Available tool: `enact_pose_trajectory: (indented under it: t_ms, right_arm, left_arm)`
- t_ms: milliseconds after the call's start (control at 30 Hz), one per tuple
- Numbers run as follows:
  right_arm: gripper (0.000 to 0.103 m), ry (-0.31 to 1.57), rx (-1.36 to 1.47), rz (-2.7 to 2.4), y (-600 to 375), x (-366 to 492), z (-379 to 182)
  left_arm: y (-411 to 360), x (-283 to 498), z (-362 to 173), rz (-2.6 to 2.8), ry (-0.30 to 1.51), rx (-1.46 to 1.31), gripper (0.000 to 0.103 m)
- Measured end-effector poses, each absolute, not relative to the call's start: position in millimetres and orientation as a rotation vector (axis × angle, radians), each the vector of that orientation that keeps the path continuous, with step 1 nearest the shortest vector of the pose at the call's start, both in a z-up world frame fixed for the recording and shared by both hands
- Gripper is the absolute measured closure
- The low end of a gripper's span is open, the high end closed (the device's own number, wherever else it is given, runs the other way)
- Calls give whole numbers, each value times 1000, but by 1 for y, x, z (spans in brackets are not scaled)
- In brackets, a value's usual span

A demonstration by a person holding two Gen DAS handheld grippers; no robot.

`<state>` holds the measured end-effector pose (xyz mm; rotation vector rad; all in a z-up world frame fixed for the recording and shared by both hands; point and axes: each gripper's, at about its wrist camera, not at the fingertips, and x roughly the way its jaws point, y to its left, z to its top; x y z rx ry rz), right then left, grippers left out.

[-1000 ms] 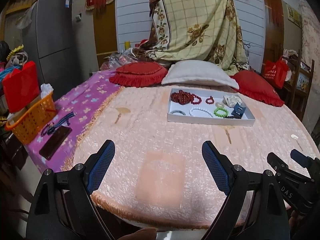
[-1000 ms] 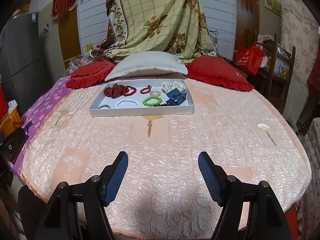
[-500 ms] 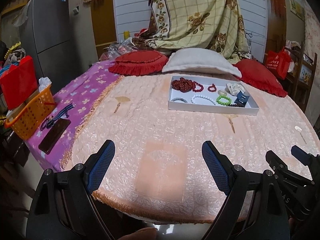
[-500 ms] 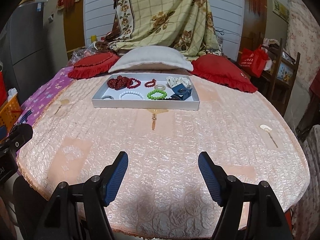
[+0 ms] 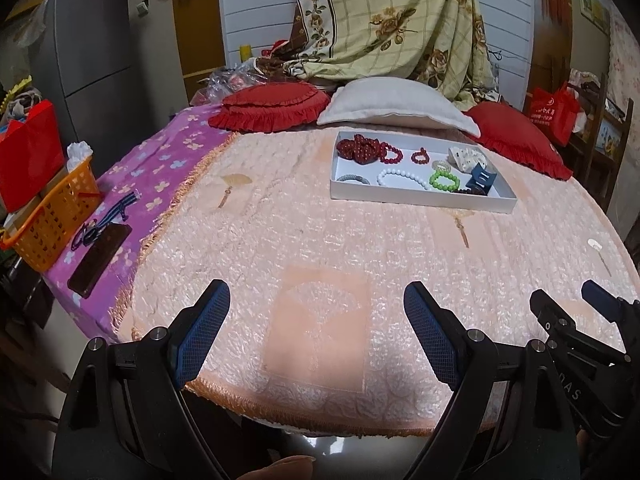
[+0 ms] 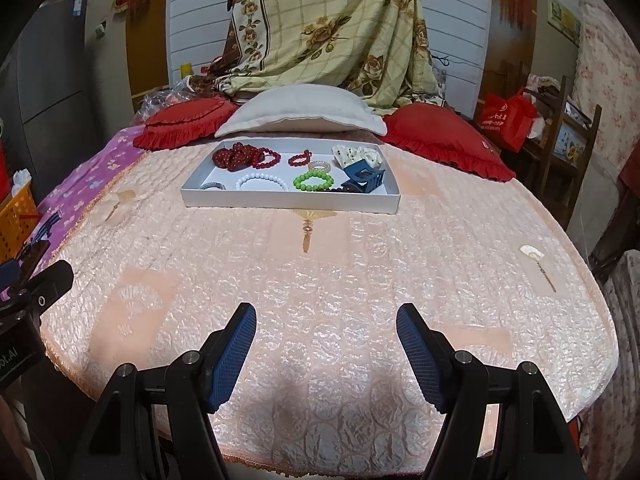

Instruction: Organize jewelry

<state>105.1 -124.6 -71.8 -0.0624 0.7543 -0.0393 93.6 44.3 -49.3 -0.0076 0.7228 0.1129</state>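
The white tray (image 6: 288,200) of jewelry sits lower and nearer in both views than a second ago — we have tipped and edged toward it, though it is still well apart from us, across the peach bedspread (image 6: 320,280) by the pillows. The green bead bracelet (image 6: 314,181) and white one (image 6: 262,181) look light, smooth and rolling; we judge a pinch across one side of the ring safest. The blue claw clip (image 6: 366,181) is stiff — take its body. Left gripper (image 5: 316,332) and right gripper (image 6: 326,350) both stand wide, empty.
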Motion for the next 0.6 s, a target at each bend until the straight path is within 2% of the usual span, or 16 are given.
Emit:
enact_pose_trajectory:
  t_ms: [600]
  right_arm:
    - [33, 755, -68, -51, -122, 106, -75]
  left_arm:
    - [47, 96, -60, 91, 759, -19, 14]
